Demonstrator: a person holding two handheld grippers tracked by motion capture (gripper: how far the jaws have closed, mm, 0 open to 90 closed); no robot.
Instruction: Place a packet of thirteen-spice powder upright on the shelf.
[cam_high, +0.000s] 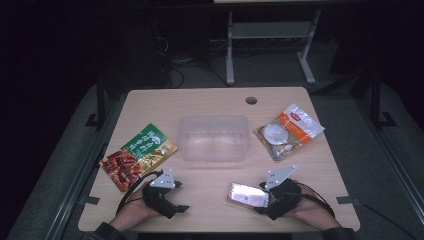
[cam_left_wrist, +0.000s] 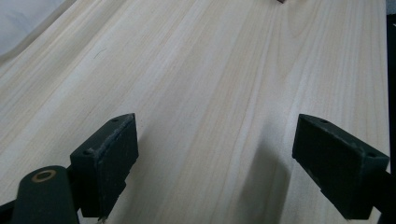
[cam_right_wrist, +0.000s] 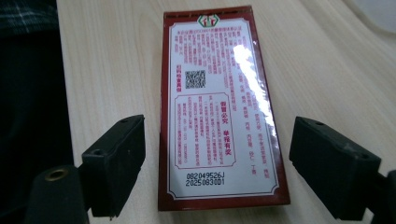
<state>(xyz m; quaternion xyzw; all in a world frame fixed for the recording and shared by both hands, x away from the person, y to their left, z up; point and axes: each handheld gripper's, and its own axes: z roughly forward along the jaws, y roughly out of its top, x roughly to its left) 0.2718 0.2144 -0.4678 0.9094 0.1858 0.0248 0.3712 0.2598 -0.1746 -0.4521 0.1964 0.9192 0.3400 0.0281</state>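
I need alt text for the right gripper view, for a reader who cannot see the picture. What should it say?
A flat red packet lies back side up on a pale wooden table, showing a white label with red print, a QR code and a printed date code. The right gripper is open, its two black jaws standing on either side of the packet's near end without pressing on it.

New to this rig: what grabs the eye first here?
A shiny dark-red rectangular packet, label side up, lies flat on the pale wooden table between the open jaws of the right gripper. Behind it, mid-table, stands a clear plastic tub, flanked by a green-and-orange snack pouch and a clear orange-trimmed bag.
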